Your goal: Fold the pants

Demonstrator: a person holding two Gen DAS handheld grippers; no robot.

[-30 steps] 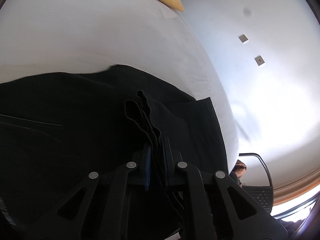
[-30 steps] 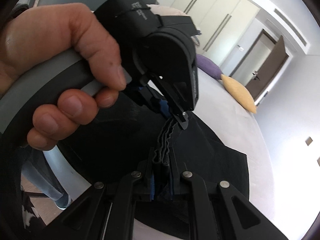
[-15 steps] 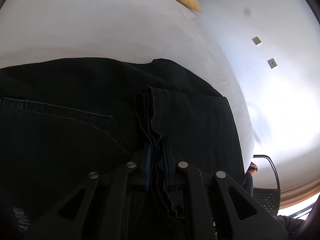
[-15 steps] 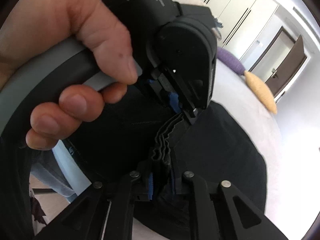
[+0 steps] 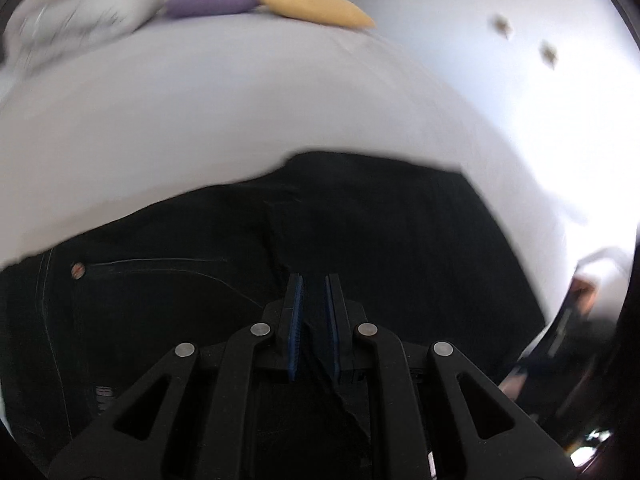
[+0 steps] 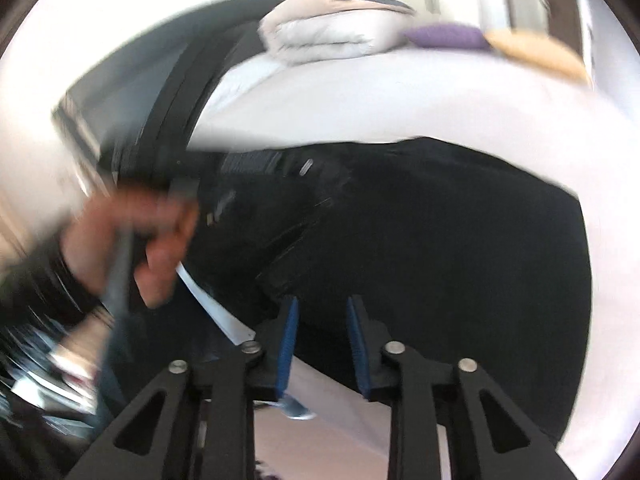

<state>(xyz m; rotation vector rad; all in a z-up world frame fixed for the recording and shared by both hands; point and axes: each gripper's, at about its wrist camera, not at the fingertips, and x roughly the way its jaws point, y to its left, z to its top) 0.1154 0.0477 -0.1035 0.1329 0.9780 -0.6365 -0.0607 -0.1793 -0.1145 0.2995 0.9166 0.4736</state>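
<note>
Left gripper [image 5: 314, 286]: jaws narrow, blue pads close together with a slim gap; a dark fold of cloth runs up between them, though the blur hides whether the pads press on it.
Right gripper [image 6: 322, 308]: jaws opening, nothing between the blue pads; it hangs over the near edge of the pants.
Left hand [image 6: 132, 240]: blurred in the right wrist view, wrapped around the grey handle of its gripper, left of the pants.
Black pants [image 5: 380, 240]: folded into a flat dark block on the bed, a small rivet [image 5: 77, 270] and pale pocket stitching showing on the left part.
Bed [image 5: 240, 120]: pale sheet, the pants near its front edge.
Cushions: a purple cushion [image 5: 212, 0] and a yellow cushion [image 5: 316, 8] touching at the far end.
Folded duvet [image 6: 332, 28]: white, beside the purple cushion.
</note>
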